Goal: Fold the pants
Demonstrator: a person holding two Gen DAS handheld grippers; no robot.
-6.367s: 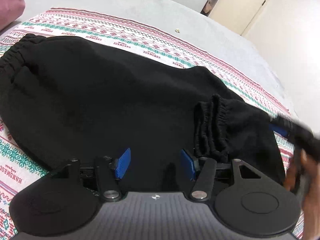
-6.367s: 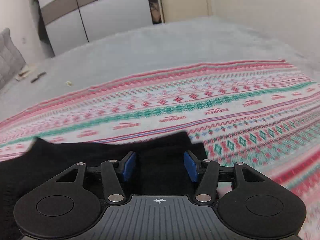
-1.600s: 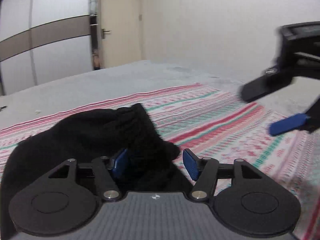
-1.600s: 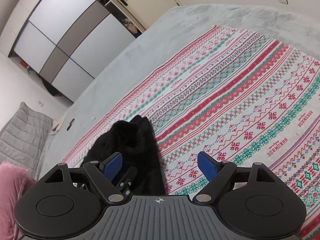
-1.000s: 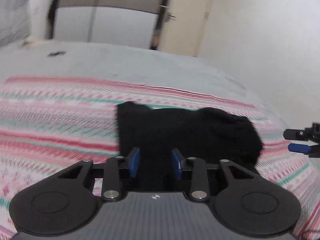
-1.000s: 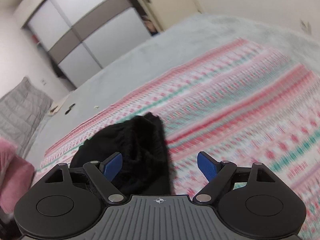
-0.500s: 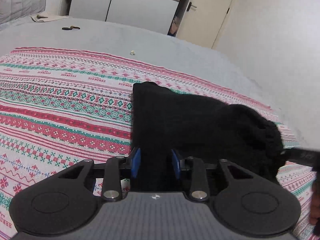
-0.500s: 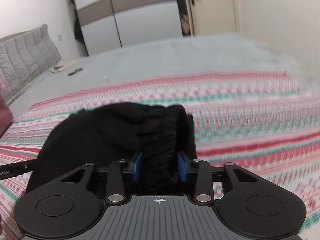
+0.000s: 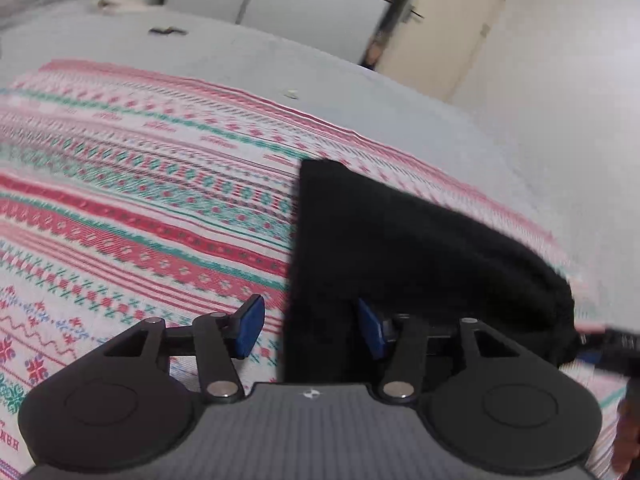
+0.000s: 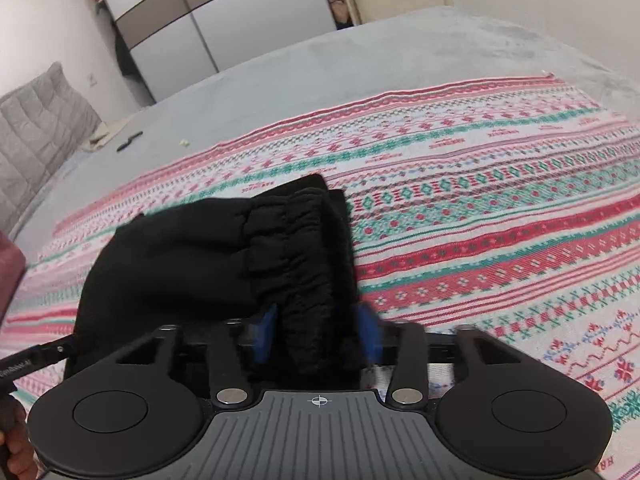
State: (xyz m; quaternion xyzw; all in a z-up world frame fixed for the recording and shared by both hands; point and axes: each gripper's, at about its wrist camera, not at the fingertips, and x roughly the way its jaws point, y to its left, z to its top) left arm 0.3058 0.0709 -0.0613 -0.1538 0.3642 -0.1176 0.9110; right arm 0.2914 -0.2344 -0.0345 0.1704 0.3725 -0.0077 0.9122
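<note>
Lying folded on the striped blanket (image 10: 500,216), the black pants (image 10: 224,256) fill the near middle of both views. The left tool (image 9: 310,330) has just been opening; its pads stand apart, the pants' edge between them, untouched by the left pad. The right tool (image 10: 316,338) has also just been opening, pads flanking the gathered waistband. Beyond lies grey bed (image 10: 360,60), then wardrobe (image 10: 224,20).

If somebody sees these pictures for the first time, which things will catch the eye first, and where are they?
First the black pants, folded into a thick bundle, dark against the blanket with red, green and white stripes that covers the near part of the grey bed. Next, the blue pads: the right gripper has the gathered waistband between its pads, while the left gripper stands open at the bundle's other end.
</note>
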